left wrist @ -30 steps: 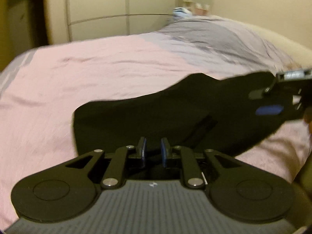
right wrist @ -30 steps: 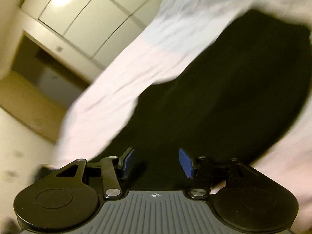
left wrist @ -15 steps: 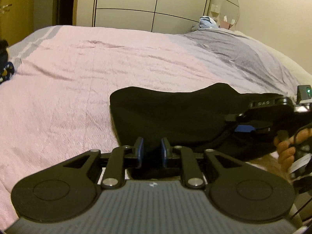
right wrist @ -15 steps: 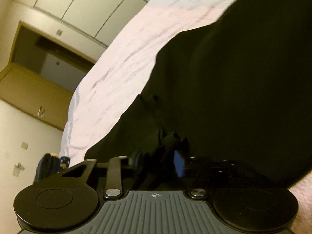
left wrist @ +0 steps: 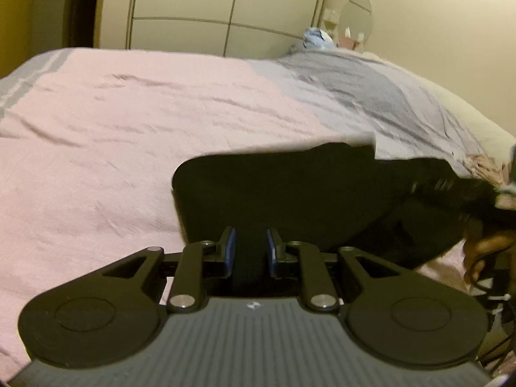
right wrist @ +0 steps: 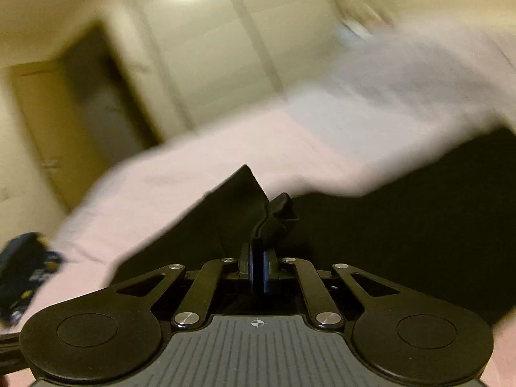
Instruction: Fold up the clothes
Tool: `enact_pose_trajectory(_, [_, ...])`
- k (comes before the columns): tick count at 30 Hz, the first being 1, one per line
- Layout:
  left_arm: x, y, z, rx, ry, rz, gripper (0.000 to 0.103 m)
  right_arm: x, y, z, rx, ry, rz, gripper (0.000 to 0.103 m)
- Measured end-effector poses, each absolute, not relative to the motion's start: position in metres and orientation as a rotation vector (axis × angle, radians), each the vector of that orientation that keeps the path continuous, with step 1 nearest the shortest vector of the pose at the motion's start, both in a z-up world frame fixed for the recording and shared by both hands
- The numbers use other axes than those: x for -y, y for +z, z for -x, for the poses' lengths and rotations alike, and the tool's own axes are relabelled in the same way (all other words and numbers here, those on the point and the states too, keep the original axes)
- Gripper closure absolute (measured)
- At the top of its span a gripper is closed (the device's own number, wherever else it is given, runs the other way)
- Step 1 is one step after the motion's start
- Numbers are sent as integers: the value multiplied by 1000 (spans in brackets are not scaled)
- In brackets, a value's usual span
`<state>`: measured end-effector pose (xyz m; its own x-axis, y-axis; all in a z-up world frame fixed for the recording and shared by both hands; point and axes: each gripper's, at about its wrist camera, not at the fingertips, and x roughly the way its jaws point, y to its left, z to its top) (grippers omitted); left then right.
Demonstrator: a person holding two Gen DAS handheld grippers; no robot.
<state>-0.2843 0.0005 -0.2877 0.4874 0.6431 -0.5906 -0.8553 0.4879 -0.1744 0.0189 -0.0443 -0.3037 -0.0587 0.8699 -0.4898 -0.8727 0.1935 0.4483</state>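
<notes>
A black garment (left wrist: 290, 193) lies on the pink bedspread (left wrist: 129, 129). My left gripper (left wrist: 250, 248) is shut on the garment's near edge, black cloth filling the narrow gap between its blue pads. My right gripper (right wrist: 258, 266) is shut on a bunched corner of the same garment (right wrist: 274, 213) and holds it lifted; the rest (right wrist: 403, 225) spreads to the right. In the left wrist view the right gripper and the hand holding it sit at the far right edge, over the garment's right end.
A grey blanket (left wrist: 371, 96) covers the far right of the bed. White wardrobe doors (left wrist: 225, 9) stand behind. A dark blue item (right wrist: 25, 267) lies at the bed's left edge. A doorway (right wrist: 96, 96) is at left.
My right gripper closed from open onto a garment corner and lifted it, its view swinging upward. My left gripper stayed shut on the near edge while the garment shifted right.
</notes>
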Motion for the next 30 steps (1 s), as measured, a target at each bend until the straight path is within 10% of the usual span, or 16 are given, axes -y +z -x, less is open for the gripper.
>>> enact_pose_trajectory(20, [-7,-293,288,-567,1007,477,87,44,-345,-52,-1091,1333,-103,99])
enact_pose_trajectory(30, [-20,-287,276,-559,993,447,87,47,-298,-17,-670,1298,174,72])
